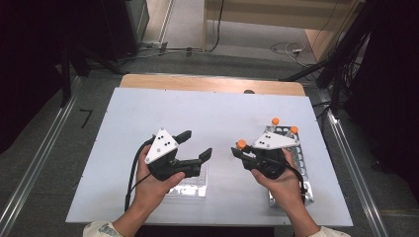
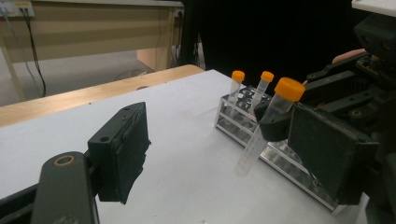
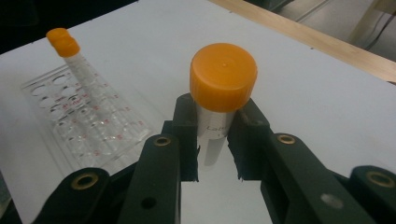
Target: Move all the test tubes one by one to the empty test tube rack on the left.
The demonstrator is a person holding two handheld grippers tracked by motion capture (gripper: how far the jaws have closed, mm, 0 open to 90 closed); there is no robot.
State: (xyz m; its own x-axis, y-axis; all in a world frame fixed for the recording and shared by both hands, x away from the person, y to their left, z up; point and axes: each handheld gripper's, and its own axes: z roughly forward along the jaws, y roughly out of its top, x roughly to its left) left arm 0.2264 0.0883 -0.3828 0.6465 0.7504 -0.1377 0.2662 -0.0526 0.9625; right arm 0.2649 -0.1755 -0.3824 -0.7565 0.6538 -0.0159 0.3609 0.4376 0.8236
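Observation:
My right gripper [image 1: 240, 152] is shut on a clear tube with an orange cap [image 1: 241, 144], held above the white table. In the right gripper view the two black jaws [image 3: 217, 140] pinch that tube just under its cap [image 3: 223, 77]. My left gripper [image 1: 196, 144] stands open with nothing between its pads, its jaws pointing toward the right gripper. From the left gripper view the held tube [image 2: 268, 128] hangs tilted beyond the open gripper [image 2: 224, 154], in front of the metal rack [image 2: 243, 128].
A metal rack [image 1: 296, 163] lies at the table's right, with two orange-capped tubes [image 1: 275, 121] [image 1: 293, 130] at its far end. A clear plastic rack [image 1: 195, 186] sits under my left hand; it holds one capped tube [image 3: 70, 51]. The white board [image 1: 207, 108] is bare farther back.

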